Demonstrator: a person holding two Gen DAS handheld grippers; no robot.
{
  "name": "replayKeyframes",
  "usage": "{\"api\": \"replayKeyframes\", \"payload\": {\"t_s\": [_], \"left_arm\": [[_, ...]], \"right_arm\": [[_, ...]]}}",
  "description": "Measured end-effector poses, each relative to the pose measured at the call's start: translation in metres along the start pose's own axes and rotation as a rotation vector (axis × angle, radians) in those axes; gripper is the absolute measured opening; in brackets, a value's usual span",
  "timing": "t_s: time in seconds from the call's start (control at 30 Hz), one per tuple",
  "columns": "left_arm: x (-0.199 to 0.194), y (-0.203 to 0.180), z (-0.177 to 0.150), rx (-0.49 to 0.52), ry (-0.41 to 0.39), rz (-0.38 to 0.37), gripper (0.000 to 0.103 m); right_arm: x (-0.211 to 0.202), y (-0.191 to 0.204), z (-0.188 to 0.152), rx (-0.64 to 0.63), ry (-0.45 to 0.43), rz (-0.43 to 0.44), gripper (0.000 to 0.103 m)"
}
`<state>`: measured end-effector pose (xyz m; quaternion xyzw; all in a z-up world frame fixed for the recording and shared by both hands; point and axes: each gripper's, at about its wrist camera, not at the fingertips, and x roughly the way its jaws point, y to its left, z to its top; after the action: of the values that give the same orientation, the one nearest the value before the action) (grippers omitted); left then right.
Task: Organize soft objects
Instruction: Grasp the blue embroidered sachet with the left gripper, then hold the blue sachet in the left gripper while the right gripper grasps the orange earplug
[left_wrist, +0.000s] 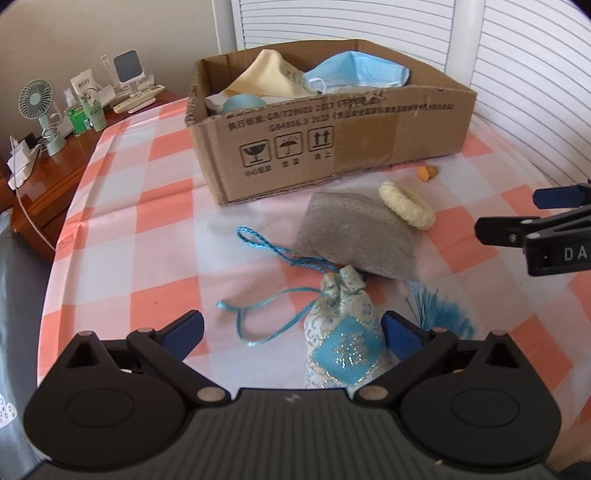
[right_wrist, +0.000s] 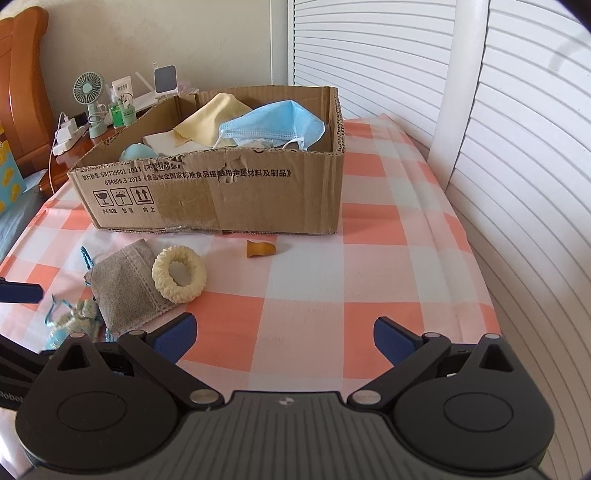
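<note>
Straddling blue sachet pouch (left_wrist: 341, 343), left gripper (left_wrist: 293, 332) jaws apart, right pad near pouch. Right gripper (right_wrist: 284, 338) spread, empty, over checkered cloth (right_wrist: 369, 266). Cardboard box (left_wrist: 332, 147) far, grey pouch (left_wrist: 354, 236) between.

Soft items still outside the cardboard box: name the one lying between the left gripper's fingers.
The blue-and-white drawstring sachet. It sits between the open left gripper fingers; the grey pouch and cream scrunchie lie farther off.
</note>
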<state>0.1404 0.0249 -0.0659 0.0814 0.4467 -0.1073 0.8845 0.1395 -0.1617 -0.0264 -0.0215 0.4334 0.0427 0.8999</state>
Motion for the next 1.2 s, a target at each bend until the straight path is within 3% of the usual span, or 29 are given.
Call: {"api": "replayKeyframes", "payload": {"t_s": [0.17,0.27,0.33,0.5,0.63,0.8,1.2], "left_arm": [[-0.002,0.015,-0.007,-0.025,-0.016,-0.008,0.101],[-0.004,0.013,-0.009,-0.012,-0.043,-0.044,0.095],[-0.005,0.010,-0.009,0.017,-0.067,-0.081,0.083],[-0.010,0.003,-0.006,0.042,-0.087,-0.118,0.035],[-0.012,0.006,-0.008,0.031,-0.093,-0.084,0.035],[-0.012,0.027,-0.010,-0.052,-0.080,-0.030,0.035],[-0.007,0.038,-0.006,-0.128,-0.087,0.005,0.037]], "right_arm": [[0.007,0.002,-0.002,-0.009,0.016,-0.002,0.103],[0.009,0.003,-0.003,-0.012,0.026,-0.006,0.103],[0.011,0.004,-0.003,-0.015,0.032,-0.008,0.103],[0.014,0.006,-0.004,-0.027,0.044,-0.018,0.103],[0.017,0.010,-0.006,-0.069,0.038,-0.043,0.103],[0.018,0.005,-0.005,-0.066,0.023,-0.046,0.103],[0.045,-0.003,0.020,-0.067,-0.016,-0.041,0.103]]}}
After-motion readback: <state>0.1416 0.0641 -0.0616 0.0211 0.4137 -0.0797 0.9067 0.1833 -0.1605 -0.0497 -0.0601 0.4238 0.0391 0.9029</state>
